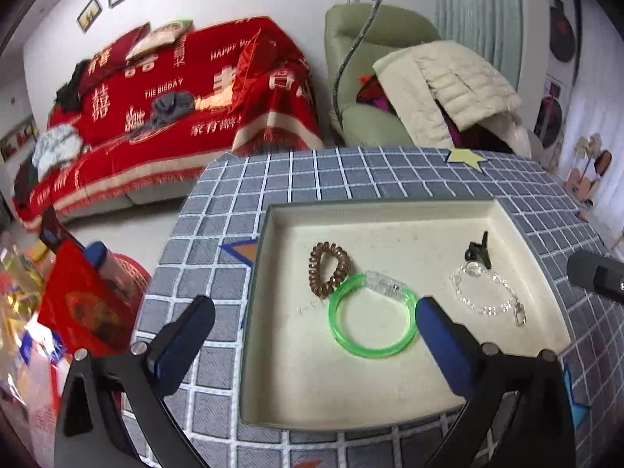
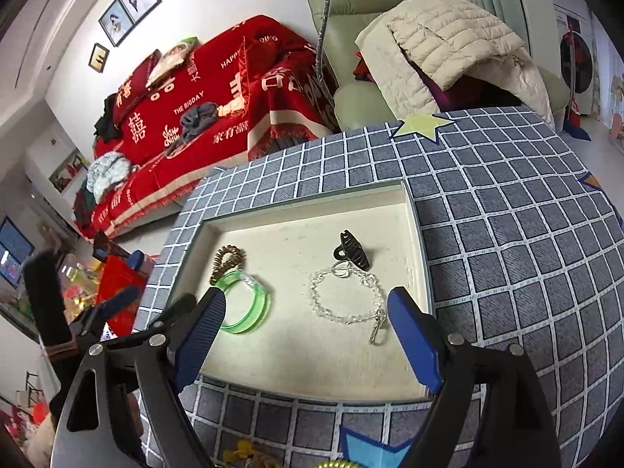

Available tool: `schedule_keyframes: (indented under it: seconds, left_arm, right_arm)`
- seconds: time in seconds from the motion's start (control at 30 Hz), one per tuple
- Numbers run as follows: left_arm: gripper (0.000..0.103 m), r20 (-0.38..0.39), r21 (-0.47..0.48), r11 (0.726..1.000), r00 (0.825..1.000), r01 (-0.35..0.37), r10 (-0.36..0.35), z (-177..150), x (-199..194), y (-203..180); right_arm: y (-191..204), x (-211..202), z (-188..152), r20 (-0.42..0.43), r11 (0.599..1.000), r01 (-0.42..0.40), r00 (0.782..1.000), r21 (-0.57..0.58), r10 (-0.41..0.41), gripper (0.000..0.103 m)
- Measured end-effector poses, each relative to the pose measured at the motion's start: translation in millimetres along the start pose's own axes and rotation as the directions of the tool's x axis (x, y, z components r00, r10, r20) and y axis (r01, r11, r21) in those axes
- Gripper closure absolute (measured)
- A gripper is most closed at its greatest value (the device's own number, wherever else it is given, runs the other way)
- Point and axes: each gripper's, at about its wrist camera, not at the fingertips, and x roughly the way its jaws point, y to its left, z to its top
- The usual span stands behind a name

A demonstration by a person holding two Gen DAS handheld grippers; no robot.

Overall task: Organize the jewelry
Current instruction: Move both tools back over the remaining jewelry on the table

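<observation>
A shallow cream tray lies on the checked table. Inside it are a brown spiral hair tie, a green bangle touching the tie, a clear bead bracelet with a metal clasp, and a black claw clip. My left gripper hovers open above the tray's left half, holding nothing, with the bangle lying below between its fingers. My right gripper is also open and empty, over the bead bracelet and beside the bangle. The hair tie, the clip and the tray show here too.
The blue-grey checked tablecloth has star patches. Behind the table stand a red-covered sofa and a green armchair piled with a cream jacket. A red bag and clutter sit low on the left. Small yellow items lie near the table's front edge.
</observation>
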Motion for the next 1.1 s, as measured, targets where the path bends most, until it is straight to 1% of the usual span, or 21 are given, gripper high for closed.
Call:
schedule_keyframes:
  seconds: [0.03,0.13,0.2,0.27,0.4,0.47,0.57,0.7,0.8,0.97,1.1]
  left_arm:
    - [0.000,0.001,0.005,1.000,1.000,0.001,-0.001,0.0,-2.4,0.1]
    - [0.000,0.016,0.014,1.000,1.000,-0.008,0.008,-1.8,-11.9,0.2]
    - [0.000,0.027,0.028,1.000,1.000,-0.002,0.002,-4.2,-20.3,0.2]
    - [0.000,0.039,0.040,0.999,0.999,0.005,-0.007,-10.7,-30.4,1.7]
    - [0.000,0.047,0.043,0.999,0.999,0.012,-0.014,-25.3,-49.7,7.4]
    - [0.000,0.032,0.052,0.998,0.999,0.038,-0.040,-33.7,-56.6,8.8]
    - [0.000,0.016,0.059,0.997,0.998,0.058,-0.059,-50.0,-66.2,10.7]
    - [0.000,0.000,0.063,0.996,0.998,0.062,-0.062,-75.6,-77.2,12.7]
    - [0.000,-0.019,0.078,0.994,0.997,0.071,-0.070,-93.2,-82.2,12.1]
    - [0.000,-0.045,0.140,0.987,0.996,0.083,-0.077,-118.4,-88.0,3.0]
    - [0.000,-0.059,0.220,0.972,0.996,0.079,-0.068,-133.9,-87.9,-11.2]
  right_arm:
    - [0.2,-2.9,-1.3,0.006,1.000,-0.006,1.000,0.005,0.006,0.013]
    - [0.7,-10.7,-4.7,0.026,1.000,-0.018,1.000,0.020,0.018,0.012]
    - [2.0,-17.0,-6.7,0.047,1.000,-0.009,0.999,0.022,0.008,0.012]
    - [6.3,-25.4,-8.8,0.069,1.000,0.007,0.998,0.004,-0.007,0.012]
    - [13.4,-42.8,-13.1,0.081,1.000,-0.015,0.997,-0.017,0.016,0.012]
    - [15.4,-50.9,-16.0,0.066,0.999,-0.026,0.997,-0.021,0.027,0.012]
    - [16.2,-59.7,-23.0,0.037,0.999,-0.030,0.999,-0.023,0.030,0.012]
    - [16.2,-69.0,-40.2,0.016,0.999,-0.032,0.999,-0.031,0.033,0.012]
    - [12.7,-71.7,-56.9,-0.015,0.999,-0.026,1.000,-0.027,0.026,0.012]
    - [1.9,-69.0,-87.6,-0.076,1.000,0.001,0.997,-0.004,-0.001,0.012]
    - [-4.0,-70.3,-110.7,-0.106,1.000,0.015,0.994,0.011,-0.014,0.012]
